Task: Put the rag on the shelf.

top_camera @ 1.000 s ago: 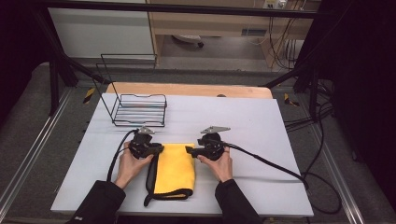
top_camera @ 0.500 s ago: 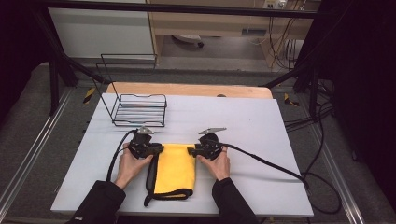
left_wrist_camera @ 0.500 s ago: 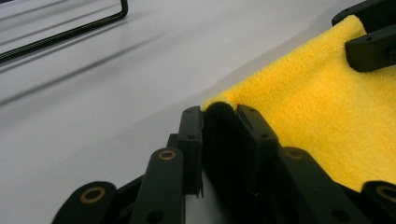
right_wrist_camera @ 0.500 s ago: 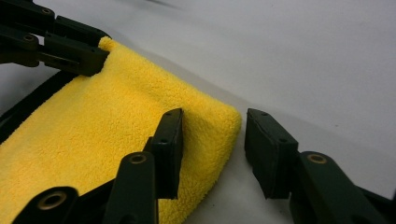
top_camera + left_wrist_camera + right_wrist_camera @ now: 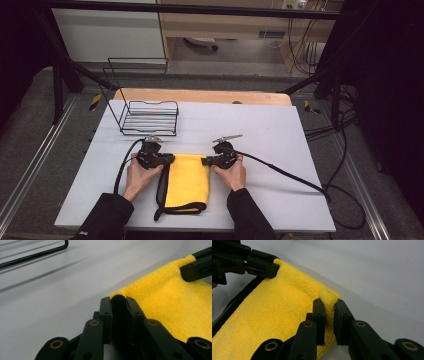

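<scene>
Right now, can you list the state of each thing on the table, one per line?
yellow towel: lying flat, folded, its two far corners pinched.
left gripper: fingers shut on the towel's left far corner.
right gripper: fingers have just been closing, now shut on the other far corner.
wire rack: standing upright near the table's far left, nothing in it.
table: white top.

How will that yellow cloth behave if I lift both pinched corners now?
The yellow cloth is fluffy and bunches at the right gripper, so it probably sags between both grips. Likely light. The left gripper pinches little fabric, so that corner might slip.
</scene>
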A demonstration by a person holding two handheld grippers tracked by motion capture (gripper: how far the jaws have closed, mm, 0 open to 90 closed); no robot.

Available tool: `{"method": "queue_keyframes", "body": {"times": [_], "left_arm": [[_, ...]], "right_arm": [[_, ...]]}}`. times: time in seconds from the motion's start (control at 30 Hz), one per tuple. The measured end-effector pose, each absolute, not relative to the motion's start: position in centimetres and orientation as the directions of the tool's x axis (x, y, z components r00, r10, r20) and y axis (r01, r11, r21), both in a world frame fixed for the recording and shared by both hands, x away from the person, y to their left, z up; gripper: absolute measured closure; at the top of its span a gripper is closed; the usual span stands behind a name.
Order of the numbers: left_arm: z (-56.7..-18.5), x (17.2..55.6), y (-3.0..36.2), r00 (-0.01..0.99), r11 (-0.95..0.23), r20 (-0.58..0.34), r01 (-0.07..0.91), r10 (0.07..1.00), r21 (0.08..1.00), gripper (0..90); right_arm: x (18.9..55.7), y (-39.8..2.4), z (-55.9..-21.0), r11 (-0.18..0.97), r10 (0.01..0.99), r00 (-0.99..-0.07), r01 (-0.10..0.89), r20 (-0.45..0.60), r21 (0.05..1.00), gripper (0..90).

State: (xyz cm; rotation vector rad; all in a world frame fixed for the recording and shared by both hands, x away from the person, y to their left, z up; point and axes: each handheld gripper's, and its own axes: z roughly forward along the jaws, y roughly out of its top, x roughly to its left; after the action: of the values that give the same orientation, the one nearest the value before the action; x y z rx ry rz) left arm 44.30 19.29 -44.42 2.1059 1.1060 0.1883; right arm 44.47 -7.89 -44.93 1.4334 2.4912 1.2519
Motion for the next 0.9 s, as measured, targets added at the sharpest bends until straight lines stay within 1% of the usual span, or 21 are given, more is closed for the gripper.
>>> {"method": "queue_keyframes", "body": {"times": [0.13, 0.27, 0.4, 0.57, 0.67, 0.73, 0.8, 0.9], "left_arm": [[-44.2, 44.2, 19.5, 0.608, -0.335, -0.216, 0.659, 0.764, 0.673, 79.4], [-43.5, 43.9, 19.9, 0.605, -0.305, -0.233, 0.652, 0.761, 0.694, 80.2], [-42.4, 42.9, 20.1, 0.618, -0.298, -0.209, 0.613, 0.758, 0.732, 80.4], [-40.8, 41.6, 21.0, 0.629, -0.257, -0.214, 0.571, 0.748, 0.780, 80.4], [-40.0, 40.8, 21.2, 0.633, -0.248, -0.196, 0.543, 0.749, 0.803, 80.4], [-39.5, 40.3, 21.4, 0.636, -0.239, -0.182, 0.516, 0.750, 0.822, 80.3], [-39.0, 39.8, 21.6, 0.644, -0.233, -0.167, 0.488, 0.747, 0.841, 80.3], [-38.2, 39.3, 21.8, 0.648, -0.213, -0.159, 0.457, 0.744, 0.863, 80.3]], "right_arm": [[44.4, -8.0, -44.7, 0.258, 0.727, -0.582, 0.722, 0.363, 0.642, 82.8], [43.9, -8.1, -44.1, 0.256, 0.720, -0.599, 0.699, 0.351, 0.668, 83.0], [43.0, -8.4, -42.8, 0.236, 0.700, -0.628, 0.652, 0.340, 0.720, 82.9], [42.3, -8.6, -41.8, 0.209, 0.680, -0.653, 0.610, 0.334, 0.764, 82.9], [41.5, -8.5, -40.8, 0.204, 0.666, -0.680, 0.560, 0.306, 0.803, 82.9], [41.3, -8.4, -40.6, 0.197, 0.666, -0.683, 0.548, 0.299, 0.813, 82.9], [40.7, -8.4, -39.7, 0.188, 0.660, -0.700, 0.506, 0.273, 0.842, 82.8], [40.4, -8.4, -39.1, 0.169, 0.655, -0.705, 0.488, 0.272, 0.856, 82.8]]}}
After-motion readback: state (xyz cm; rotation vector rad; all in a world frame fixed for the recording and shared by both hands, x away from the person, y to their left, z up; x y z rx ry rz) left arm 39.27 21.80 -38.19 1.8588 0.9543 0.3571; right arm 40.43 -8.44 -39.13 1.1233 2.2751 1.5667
